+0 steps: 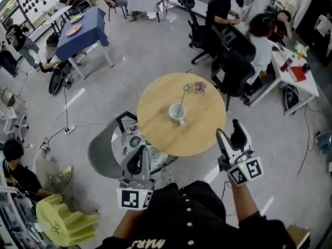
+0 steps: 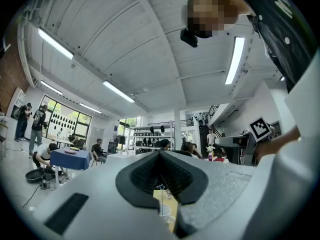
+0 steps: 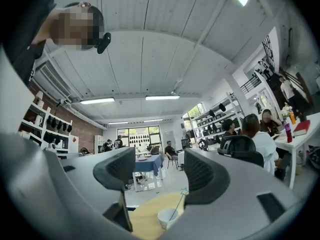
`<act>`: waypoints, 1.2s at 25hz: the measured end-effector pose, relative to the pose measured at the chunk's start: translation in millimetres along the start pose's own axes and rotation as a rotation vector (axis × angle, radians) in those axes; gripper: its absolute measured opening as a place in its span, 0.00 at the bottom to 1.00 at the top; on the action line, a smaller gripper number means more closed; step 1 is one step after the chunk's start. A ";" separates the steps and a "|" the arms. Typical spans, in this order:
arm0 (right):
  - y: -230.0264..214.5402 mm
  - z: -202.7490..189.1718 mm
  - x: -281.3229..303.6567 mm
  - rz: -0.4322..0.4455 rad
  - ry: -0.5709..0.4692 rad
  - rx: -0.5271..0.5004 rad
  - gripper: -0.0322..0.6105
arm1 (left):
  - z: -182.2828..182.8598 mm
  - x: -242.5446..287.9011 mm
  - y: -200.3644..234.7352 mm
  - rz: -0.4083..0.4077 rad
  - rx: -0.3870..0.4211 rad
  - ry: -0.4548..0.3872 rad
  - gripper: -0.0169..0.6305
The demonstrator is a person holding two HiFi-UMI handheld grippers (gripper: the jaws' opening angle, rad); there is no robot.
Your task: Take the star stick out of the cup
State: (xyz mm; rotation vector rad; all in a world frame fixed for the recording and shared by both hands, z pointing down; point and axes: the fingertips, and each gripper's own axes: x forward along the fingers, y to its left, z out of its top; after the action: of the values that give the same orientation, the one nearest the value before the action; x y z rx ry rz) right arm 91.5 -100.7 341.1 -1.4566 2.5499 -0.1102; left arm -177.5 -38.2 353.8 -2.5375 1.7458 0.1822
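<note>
A round wooden bench (image 1: 155,128) carries a small pinkish flower-like object (image 1: 199,87); a grey chair (image 1: 102,153) stands just beside it, a blue-clothed table (image 1: 87,31) well apart.

**Figure. Legible writing in the scene: none can be read.**
The left gripper (image 1: 136,158) and the right gripper (image 1: 231,134) each carry a cube face with a black-and-white square marker (image 1: 135,198), a coded pattern without letters or digits. White lettering (image 1: 153,243) on the person's black shirt (image 1: 187,211) is cut by the lower frame edge and is illegible.
</note>
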 end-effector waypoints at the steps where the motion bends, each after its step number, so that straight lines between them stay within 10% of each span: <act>1: -2.3 -2.2 8.6 -0.005 0.000 0.007 0.51 | -2.7 7.2 6.2 -0.010 0.008 0.008 0.03; 18: -73.5 -62.0 130.6 0.080 0.134 0.153 0.50 | -42.8 126.8 30.5 -0.030 0.004 0.099 0.03; 30: -135.9 -181.0 218.1 0.183 0.267 0.416 0.48 | -72.8 186.7 2.0 -0.133 -0.031 0.092 0.03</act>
State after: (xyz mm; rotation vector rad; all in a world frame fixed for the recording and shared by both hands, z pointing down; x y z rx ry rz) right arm 60.3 -363.9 510.2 -1.1083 2.6295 -0.8019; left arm -108.7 -220.1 402.0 -2.7138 1.6082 0.0882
